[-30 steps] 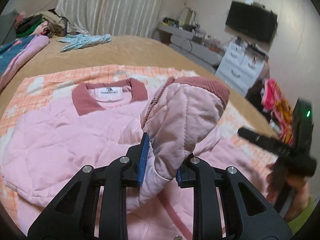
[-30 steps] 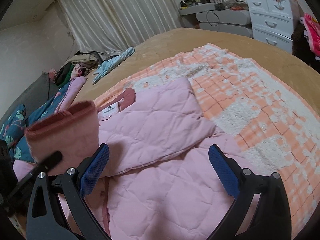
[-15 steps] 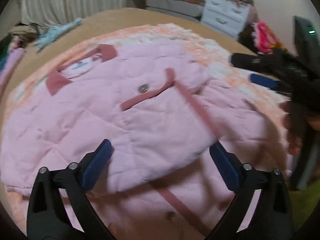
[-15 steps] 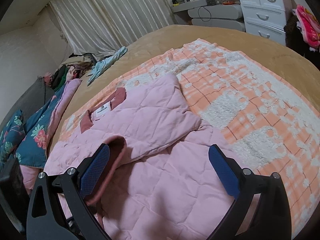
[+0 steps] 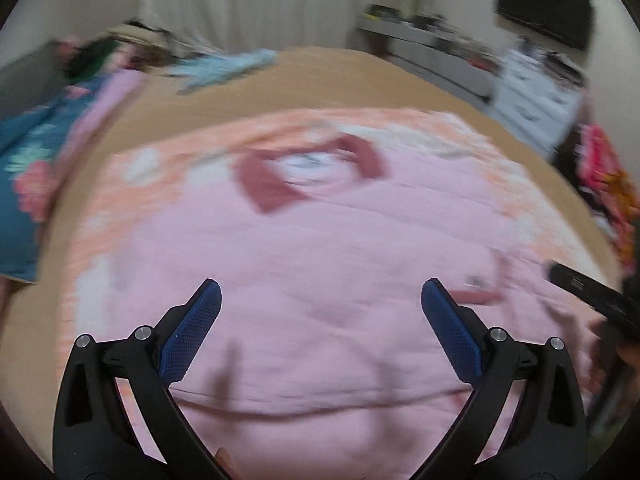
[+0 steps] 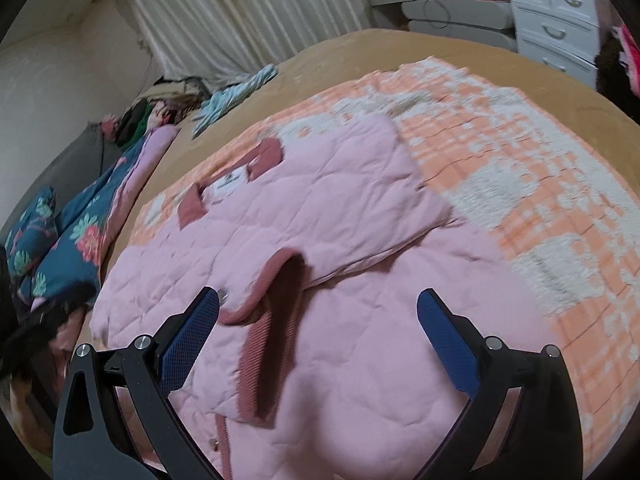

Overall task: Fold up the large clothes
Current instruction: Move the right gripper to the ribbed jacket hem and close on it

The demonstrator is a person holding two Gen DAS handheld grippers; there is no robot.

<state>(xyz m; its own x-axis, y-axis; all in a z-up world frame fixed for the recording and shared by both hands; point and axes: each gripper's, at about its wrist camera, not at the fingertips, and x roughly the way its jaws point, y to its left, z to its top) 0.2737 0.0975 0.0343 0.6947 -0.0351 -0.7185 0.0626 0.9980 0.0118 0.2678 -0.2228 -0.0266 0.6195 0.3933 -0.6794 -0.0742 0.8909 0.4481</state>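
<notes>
Both the left gripper [image 5: 320,320] and the right gripper [image 6: 318,320] stand spread and empty above the pink jacket [image 6: 340,360], collar [image 6: 268,154] at 11 o'clock

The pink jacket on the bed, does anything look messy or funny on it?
A bit. On the pink jacket one folded-in sleeve lies crooked across the front, its dark pink cuff bunched and slanting instead of flat. Nothing looks torn or spilled.
</notes>
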